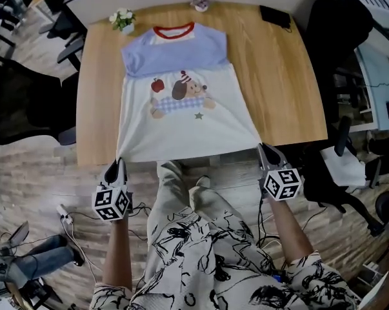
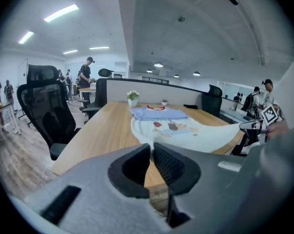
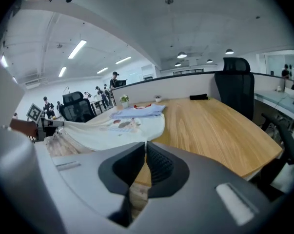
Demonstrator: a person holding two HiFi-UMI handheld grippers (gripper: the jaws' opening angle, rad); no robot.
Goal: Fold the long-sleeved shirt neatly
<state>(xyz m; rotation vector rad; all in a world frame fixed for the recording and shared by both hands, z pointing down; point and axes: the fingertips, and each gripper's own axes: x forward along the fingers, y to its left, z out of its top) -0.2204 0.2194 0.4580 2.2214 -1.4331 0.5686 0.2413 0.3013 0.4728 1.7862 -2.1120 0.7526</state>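
patterned clothing (image 1: 200, 250) on the person's lap fills the near part of the head view. just beyond it the left gripper (image 1: 120, 165) and right gripper (image 1: 266, 149) each have their jaws pinched closed on a bottom corner of the shirt (image 1: 181, 108). from the jaws the white cloth runs away and slightly down onto the bench (image 1: 278, 89). the hem hangs in the air off the near edge, while the chest print and red collar lie flat far ahead of the jaws.

no sleeves stick out at the sides. the blue band across the top looks like both sleeves already turned in, so i judge the sleeve folds done. what seems left is carrying the hem forward to the collar, then perhaps one more halving and a smoothing.

well beyond the left jaws, past the shirt's shoulder, a small pot (image 1: 123, 23) holds white flowers and green leaves. a tiny dish-like thing (image 1: 199, 5) beyond the collar is too small to tell what it holds.
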